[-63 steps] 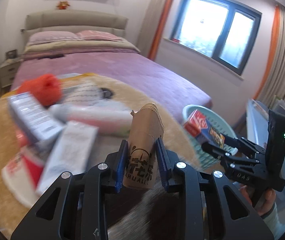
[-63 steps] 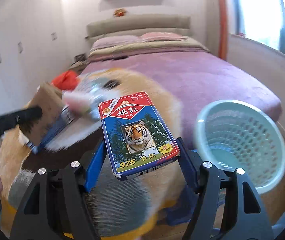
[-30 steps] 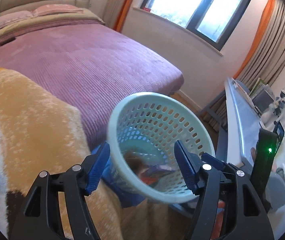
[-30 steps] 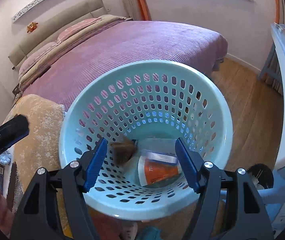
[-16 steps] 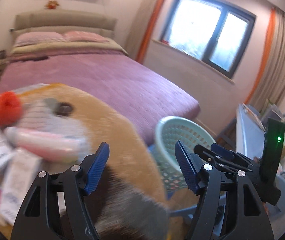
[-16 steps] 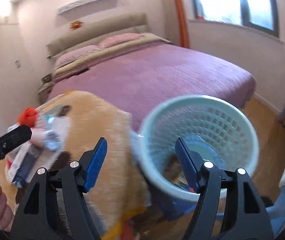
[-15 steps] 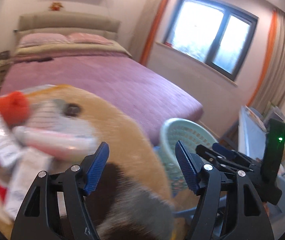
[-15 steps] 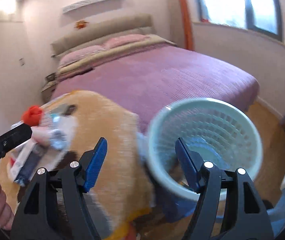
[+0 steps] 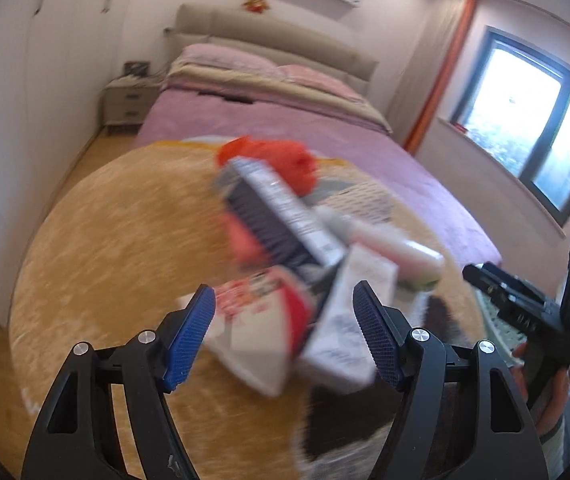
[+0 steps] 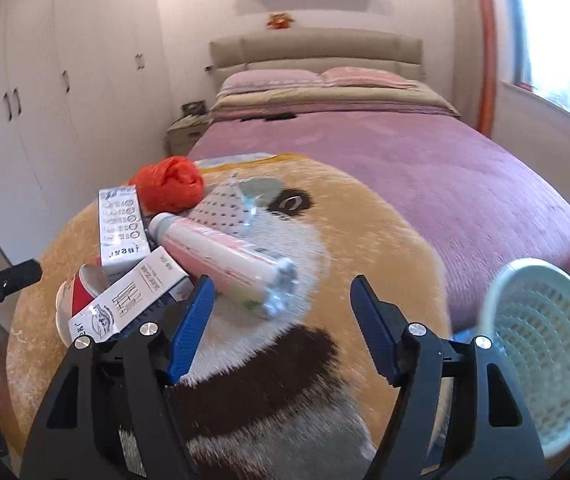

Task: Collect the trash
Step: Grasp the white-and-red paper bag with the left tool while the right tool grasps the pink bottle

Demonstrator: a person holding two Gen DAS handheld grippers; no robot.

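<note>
Both claws are back over the heap of trash, and both are empty: the brown cup and the playing-card box they carried a moment ago are gone, and two such items lay in the pale green basket a second ago. The left claw has just been opening wider, nothing between its pads; the right claw gapes too.

More remains: a pink tube, white cartons, a red-and-white cup and an orange bag, blurred in the left view, lying on a tan plush rug over what seems the foot of the purple bed. White wardrobes stand left, a window right.
</note>
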